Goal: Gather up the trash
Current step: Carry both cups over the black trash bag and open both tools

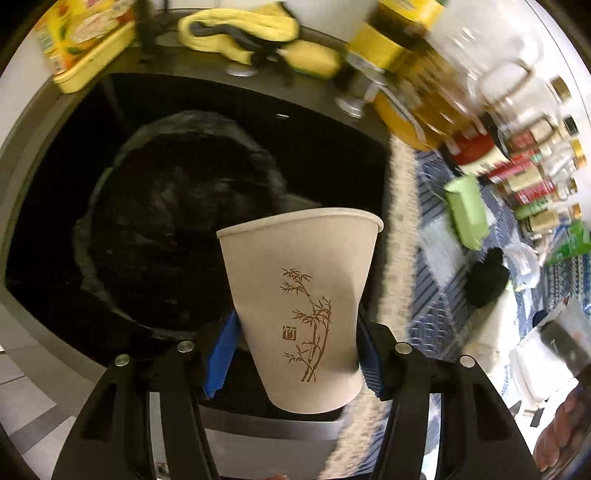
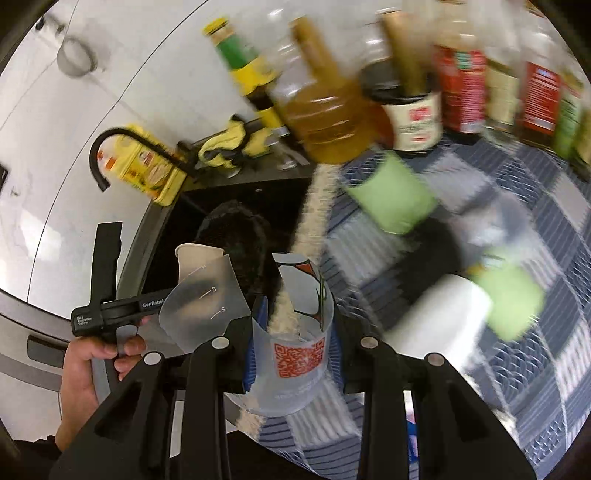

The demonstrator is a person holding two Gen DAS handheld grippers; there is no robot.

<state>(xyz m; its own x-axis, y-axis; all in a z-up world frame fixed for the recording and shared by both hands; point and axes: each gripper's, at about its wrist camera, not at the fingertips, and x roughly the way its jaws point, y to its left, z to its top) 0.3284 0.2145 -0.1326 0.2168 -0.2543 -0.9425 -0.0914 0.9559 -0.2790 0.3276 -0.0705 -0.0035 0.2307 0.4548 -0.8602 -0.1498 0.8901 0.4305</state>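
Two loads are clamped, paper cup [image 1: 301,306] in left gripper [image 1: 295,354], clear plastic cup [image 2: 295,350] in right gripper [image 2: 293,347]; releasing before reaching the black bag [image 1: 177,221] risks misses.

1. A yellow tin [image 1: 88,48] stands on the dark ledge at the sink's [image 1: 332,158] back edge.
2. Yellow gloves [image 1: 240,26] lie beside it, near the black faucet [image 2: 122,147].
3. A large oil bottle [image 2: 325,122] and a row of sauce bottles [image 2: 480,88] stand on the blue checked cloth [image 2: 535,206] over the desk.
4. A green box [image 1: 467,210], blurred and possibly tissues, lies on that cloth.
5. A white tiled wall [image 2: 110,81] rises behind.
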